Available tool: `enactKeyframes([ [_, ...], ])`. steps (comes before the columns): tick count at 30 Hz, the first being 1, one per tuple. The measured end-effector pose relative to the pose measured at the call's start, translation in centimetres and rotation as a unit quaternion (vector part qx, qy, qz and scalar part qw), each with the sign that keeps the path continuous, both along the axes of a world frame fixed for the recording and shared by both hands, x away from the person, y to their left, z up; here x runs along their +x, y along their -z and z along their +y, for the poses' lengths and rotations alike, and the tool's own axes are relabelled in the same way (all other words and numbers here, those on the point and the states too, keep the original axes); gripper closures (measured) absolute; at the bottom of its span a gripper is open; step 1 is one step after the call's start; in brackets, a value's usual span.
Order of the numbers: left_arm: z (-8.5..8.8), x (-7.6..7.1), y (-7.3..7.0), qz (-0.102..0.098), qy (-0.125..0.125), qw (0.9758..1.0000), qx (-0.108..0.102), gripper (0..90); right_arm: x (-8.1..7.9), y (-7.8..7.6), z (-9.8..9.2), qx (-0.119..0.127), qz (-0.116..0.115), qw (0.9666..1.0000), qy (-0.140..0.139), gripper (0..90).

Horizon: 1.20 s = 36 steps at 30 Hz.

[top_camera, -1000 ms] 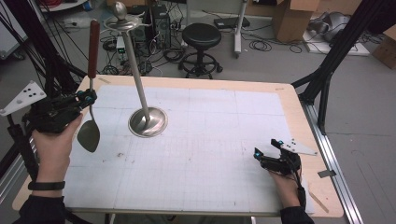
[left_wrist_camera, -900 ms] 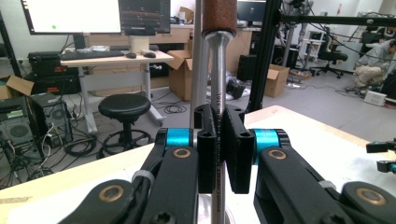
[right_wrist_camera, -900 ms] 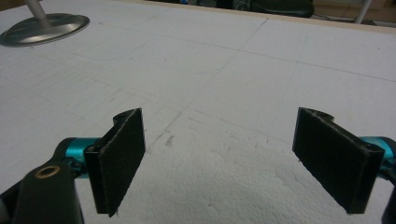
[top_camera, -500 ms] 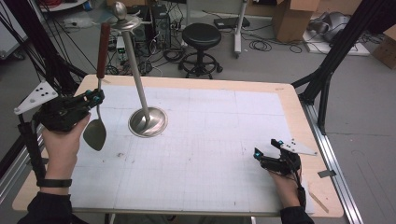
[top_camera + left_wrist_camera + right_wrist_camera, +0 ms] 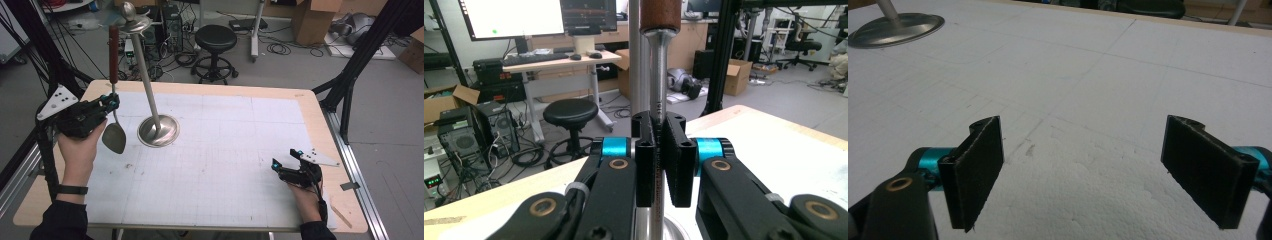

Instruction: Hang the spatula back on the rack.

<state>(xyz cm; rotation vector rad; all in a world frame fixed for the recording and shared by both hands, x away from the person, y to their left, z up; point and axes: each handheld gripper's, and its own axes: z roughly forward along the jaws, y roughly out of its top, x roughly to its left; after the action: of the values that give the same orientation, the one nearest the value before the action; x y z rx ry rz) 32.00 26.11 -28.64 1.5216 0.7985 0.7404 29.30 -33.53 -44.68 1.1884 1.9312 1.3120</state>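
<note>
**Spatula held upright beside stand**

The spatula (image 5: 114, 131) is clamped by its metal shank in the left gripper (image 5: 106, 101), blade down, just beside the stand (image 5: 158, 131), probably for hanging. The right gripper (image 5: 285, 165) is rested on the table (image 5: 240, 165), jaws apart, empty.

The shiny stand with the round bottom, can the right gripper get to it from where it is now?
Probably yes. The right gripper is open and holds nothing, and the white mat between it and the stand lies bare. The spoon hangs beside the stand, in the left gripper.
</note>
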Motion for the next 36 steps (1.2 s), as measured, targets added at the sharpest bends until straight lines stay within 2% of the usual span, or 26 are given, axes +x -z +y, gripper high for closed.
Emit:
enactKeyframes([
  [9,-0.5,0.4,0.0,0.007,-0.011,0.9997,0.02,84.1,0.0,0.0,0.0,0.0,0.001,1.0,0.0,16.5],
  [14,-0.7,0.6,0.1,0.012,-0.013,0.9996,0.024,83.5,0.0,0.0,0.0,0.0,0.001,1.0,0.0,16.6],
  [17,-0.8,0.7,0.1,0.013,-0.006,0.9997,0.018,82.6,0.0,0.0,0.0,0.0,0.001,1.0,-0.001,16.5],
  [18,-0.7,0.6,0.1,0.014,-0.003,0.9998,0.015,74.8,0.0,0.0,0.0,0.0,0.001,1.0,-0.001,16.6],
  [23,-0.3,0.2,0.2,0.01,0.014,0.9998,0.011,50.3,0.0,0.0,0.0,0.0,0.001,1.0,-0.001,16.6],
  [24,-0.3,-0.1,0.3,0.006,0.02,0.9997,0.009,50.3,0.0,0.0,0.0,0.0,0.001,1.0,-0.001,16.6],
  [25,-0.2,-0.2,0.4,0.003,0.026,0.9996,0.006,44.8,0.0,0.0,0.0,0.0,0.001,1.0,0.0,16.6],
  [26,-0.2,-0.6,0.7,-0.001,0.032,0.9995,0.008,35.6,0.0,0.0,0.0,0.0,0.001,1.0,-0.001,16.5],
  [27,-0.2,-1.1,1.3,-0.005,0.037,0.9992,0.013,31.4,0.0,0.0,0.0,0.0,0.001,1.0,0.0,16.6],
  [28,-0.2,-1.1,1.3,-0.005,0.037,0.9992,0.013,28.7,0.0,0.0,0.0,0.0,0.001,1.0,0.0,16.6],
  [31,-0.1,-1.9,2.3,-0.006,0.058,0.9983,0.01,26.5,0.0,0.0,0.0,0.0,0.001,1.0,0.0,16.5],
  [32,-0.2,-2.1,2.8,-0.002,0.064,0.9979,0.01,22.7,0.0,0.0,0.0,0.001,0.002,1.0,0.001,16.5],
  [36,-0.3,-3.0,4.6,0.006,0.077,0.9967,0.025,21.0,0.0,0.0,0.0,0.001,0.003,1.0,0.002,16.5],
])
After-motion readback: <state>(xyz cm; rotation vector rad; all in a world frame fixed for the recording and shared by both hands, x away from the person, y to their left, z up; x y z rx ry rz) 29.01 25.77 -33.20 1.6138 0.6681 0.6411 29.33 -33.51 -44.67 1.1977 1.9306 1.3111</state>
